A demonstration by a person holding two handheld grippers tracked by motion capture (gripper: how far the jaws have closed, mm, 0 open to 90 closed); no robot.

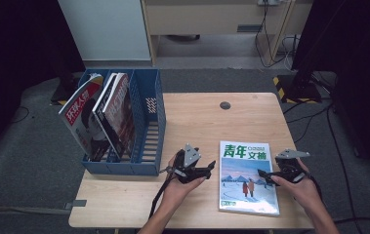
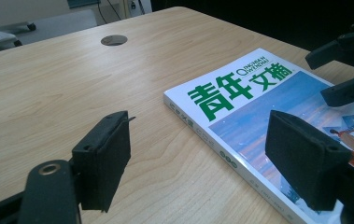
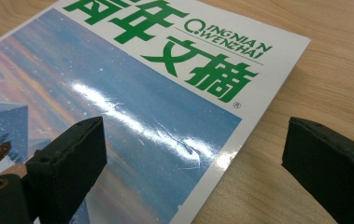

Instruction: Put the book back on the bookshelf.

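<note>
Glossy magazine (image 1: 247, 177) laid flat on pale wood-grain table (image 1: 197, 122), left gripper (image 1: 211, 167) held spread wide just off its left edge, right gripper (image 1: 262, 174) held agape straddling its right edge, blue slatted plastic file rack (image 1: 148, 127) with upright magazines (image 1: 99, 114) set far left of it.

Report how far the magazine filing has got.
Done: two magazines already stand in the blue file rack. In hand: nothing; the left gripper and right gripper flank the green-titled magazine, jaws open. Left: likely gripping it and filing it.
</note>
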